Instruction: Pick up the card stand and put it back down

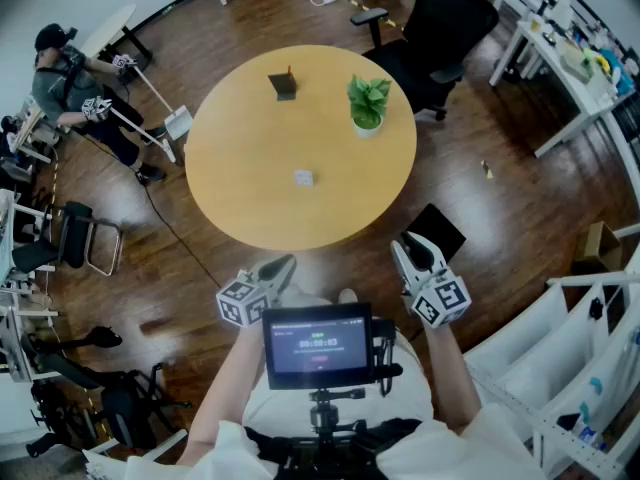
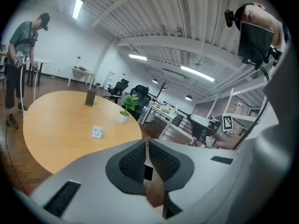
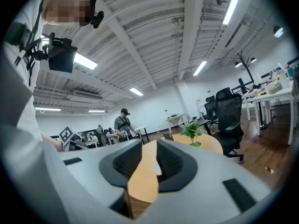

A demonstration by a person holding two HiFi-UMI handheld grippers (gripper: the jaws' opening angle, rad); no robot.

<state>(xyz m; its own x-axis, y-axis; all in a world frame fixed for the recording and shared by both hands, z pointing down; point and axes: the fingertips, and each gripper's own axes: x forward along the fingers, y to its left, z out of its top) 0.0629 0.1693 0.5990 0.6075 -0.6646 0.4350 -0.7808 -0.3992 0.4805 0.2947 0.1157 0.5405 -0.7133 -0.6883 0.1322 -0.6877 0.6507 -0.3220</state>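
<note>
Open office with dark wooden floor, black chairs and white desks round a round light-wood worktop (image 1: 250,198). In the head view, dark upright card stand (image 1: 284,85) on the far side of the worktop, well apart from both tongs. Small green potted plant (image 1: 367,103) to its right, small white patterned block (image 1: 304,178) nearer the middle. Left tongs (image 1: 283,268) and right tongs (image 1: 405,253) just off the near rim, either side of a small black monitor (image 1: 318,345). Another person (image 1: 70,83) at far left.

In the left gripper view, pads all but together, only a thin slit, nothing gripped. Card stand far back on the worktop, block nearer, potted plant at the right rim.

In the right gripper view, pads moderately parted and empty, worktop wood seen through the gap. Potted plant beyond, to the right.
</note>
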